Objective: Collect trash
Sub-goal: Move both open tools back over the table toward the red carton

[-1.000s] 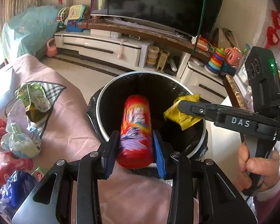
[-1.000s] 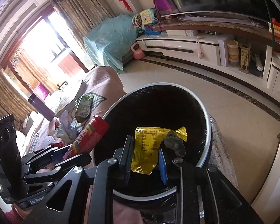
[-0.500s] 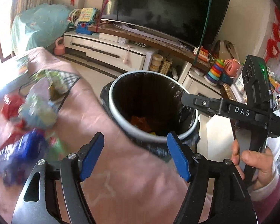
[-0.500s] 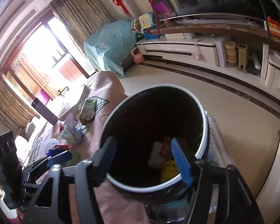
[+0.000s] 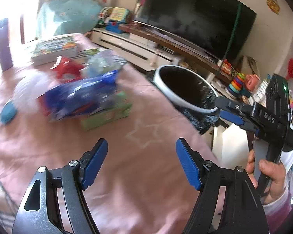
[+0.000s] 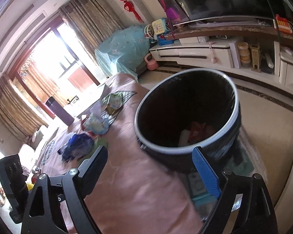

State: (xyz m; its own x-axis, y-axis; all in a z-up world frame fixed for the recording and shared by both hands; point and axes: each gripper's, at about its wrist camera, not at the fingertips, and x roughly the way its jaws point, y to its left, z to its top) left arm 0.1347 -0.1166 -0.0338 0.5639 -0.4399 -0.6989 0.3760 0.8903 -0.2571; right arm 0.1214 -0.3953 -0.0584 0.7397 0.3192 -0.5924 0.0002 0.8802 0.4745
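A round trash bin (image 5: 185,89) with a white rim and black liner stands at the edge of the pink-covered table (image 5: 138,152); it also shows in the right wrist view (image 6: 187,111), with red and white trash at its bottom. My left gripper (image 5: 141,163) is open and empty over the pink cloth. My right gripper (image 6: 152,167) is open and empty beside the bin; it also shows in the left wrist view (image 5: 230,115). Loose trash lies on the table: a blue wrapper (image 5: 78,99), a green box (image 5: 107,115), a red wrapper (image 5: 68,68).
A stack of books (image 5: 54,48) lies at the table's far side. A blue lump (image 5: 7,113) sits at the left. A TV (image 5: 195,25) on a white cabinet (image 6: 195,54) stands behind the bin. A purple chair back (image 5: 3,44) is at the far left.
Both grippers opened and dropped the red can and yellow wrapper into the bin. The left gripper has since swung left, back over the table toward the trash pile; the right gripper pulled back slightly.
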